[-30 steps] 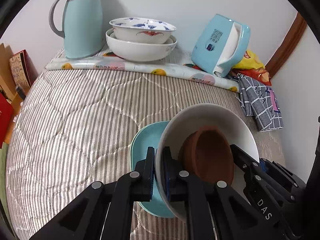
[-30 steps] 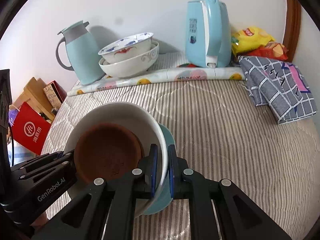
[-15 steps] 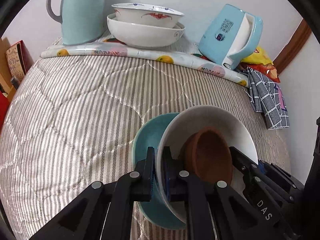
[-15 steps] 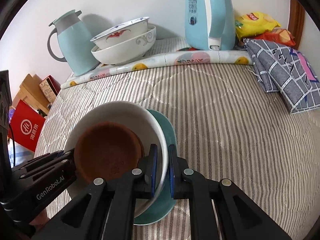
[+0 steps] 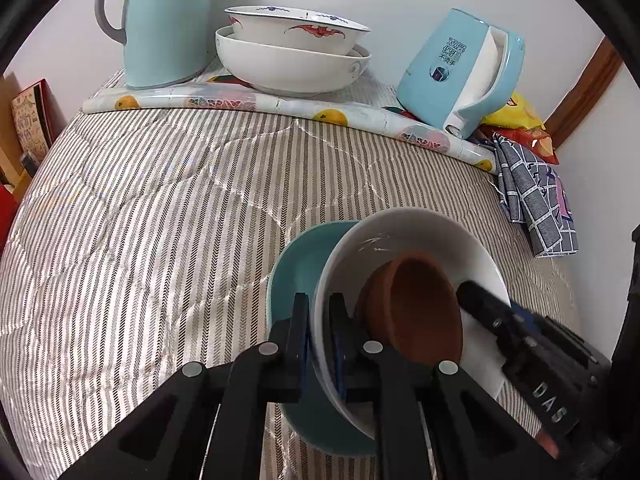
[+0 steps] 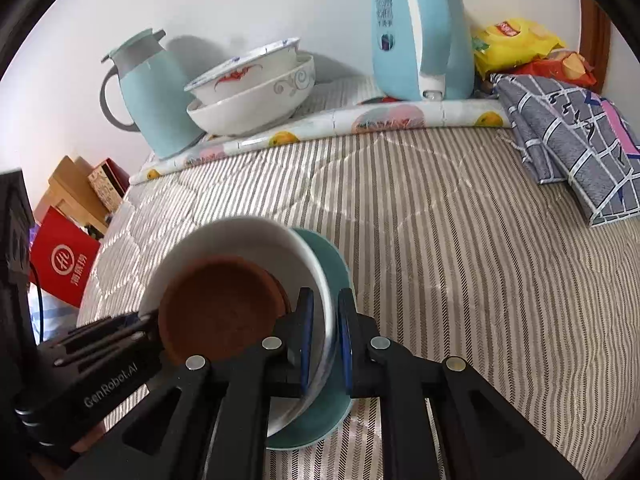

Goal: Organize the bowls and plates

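Striped quilt point(image 5: 160, 240) spread under and ahead of both grippers. At its far edge, well beyond the fingertips: pale-blue thermos jug point(image 5: 168, 20) ahead-left of the left gripper point(image 5: 320, 320), electric kettle point(image 5: 452, 76) ahead-right, two large bowls point(image 5: 292, 64) nested between them. Folded checked cloth point(image 6: 572, 148) ahead-right of the right gripper point(image 6: 324, 320). Task stack right at the fingertips, between the two grippers, tilted over the quilt: teal plate point(image 5: 296, 268) outermost, white bowl point(image 5: 420, 232) inside it, small brown bowl point(image 5: 420, 312) inside that. Cannot tell whether the plate touches the quilt. Left gripper nearly closed, pinching the white bowl's rim, one finger inside the bowl, the other between bowl and plate. Right gripper nearly closed on the opposite rim, inner finger beside the brown bowl; outer finger apparently outside the teal plate's edge, so both rims seem clamped, though not certain.
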{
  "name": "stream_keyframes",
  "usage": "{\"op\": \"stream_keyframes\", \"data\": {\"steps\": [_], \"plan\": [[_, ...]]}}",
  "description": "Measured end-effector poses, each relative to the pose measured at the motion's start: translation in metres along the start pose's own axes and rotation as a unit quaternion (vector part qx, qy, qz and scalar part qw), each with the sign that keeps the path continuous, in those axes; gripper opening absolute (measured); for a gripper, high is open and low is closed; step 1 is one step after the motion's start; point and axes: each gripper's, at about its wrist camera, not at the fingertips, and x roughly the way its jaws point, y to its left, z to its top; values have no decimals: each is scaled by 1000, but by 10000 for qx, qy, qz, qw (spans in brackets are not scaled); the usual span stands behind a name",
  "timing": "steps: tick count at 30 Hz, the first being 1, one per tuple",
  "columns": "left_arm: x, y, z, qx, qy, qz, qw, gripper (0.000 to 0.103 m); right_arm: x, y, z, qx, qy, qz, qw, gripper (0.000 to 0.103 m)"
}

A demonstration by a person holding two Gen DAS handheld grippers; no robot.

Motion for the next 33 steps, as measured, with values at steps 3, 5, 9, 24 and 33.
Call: {"op": "stream_keyframes", "data": {"steps": [3, 5, 9, 24, 33], "plan": [[-4, 1, -2, -11, -1, 71, 10000, 18, -5, -1, 0, 4, -4, 27, 10000, 14], [-10, 2, -4, -3, -43, 66, 10000, 20, -8, -1, -3, -10, 19, 57, 10000, 21], [-22, 6, -7, -47, -98, 102, 9999, 27, -15, -2, -11, 6, 62, 72, 10000, 25], [-91, -27, -33, 24, -630, -18, 9980, 41, -107, -19, -47, -97, -387, -524, 9978, 49], [-135, -83, -61, 389, -1067, -122, 9935, 62, -187, -45, -73, 116, -918, -810, 9924, 52]]}}
